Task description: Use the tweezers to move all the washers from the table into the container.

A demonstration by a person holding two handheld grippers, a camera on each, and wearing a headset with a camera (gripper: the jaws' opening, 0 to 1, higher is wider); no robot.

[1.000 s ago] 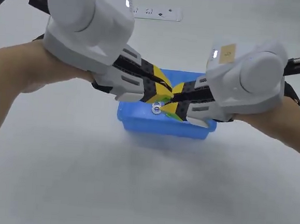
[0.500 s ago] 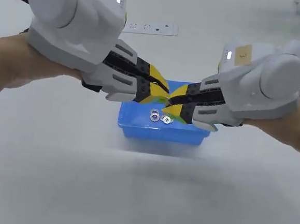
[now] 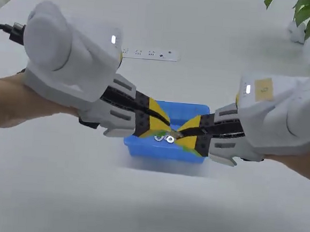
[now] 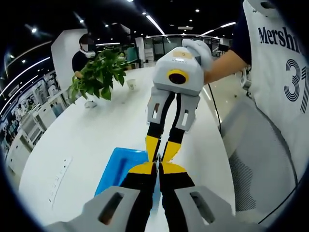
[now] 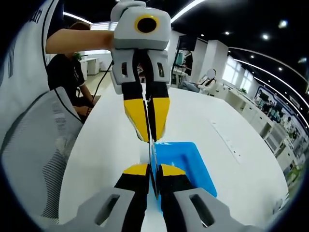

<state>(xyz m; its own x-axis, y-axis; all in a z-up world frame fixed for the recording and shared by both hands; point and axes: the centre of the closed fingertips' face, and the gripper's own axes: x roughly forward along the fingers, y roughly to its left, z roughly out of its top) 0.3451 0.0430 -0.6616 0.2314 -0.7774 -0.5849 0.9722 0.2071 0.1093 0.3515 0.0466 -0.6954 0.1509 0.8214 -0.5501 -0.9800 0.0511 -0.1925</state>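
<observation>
Looking down in the head view, the left gripper (image 3: 162,128) and right gripper (image 3: 189,135) meet tip to tip just above the blue container (image 3: 165,151), where washers (image 3: 164,139) lie inside. Left gripper view: its jaws are pressed together. Right gripper view: its jaws pinch the thin tweezers (image 5: 154,165) edge-on, beside the container.

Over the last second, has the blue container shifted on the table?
No. The blue container keeps its place near the power strip; only the camera moved.
</observation>
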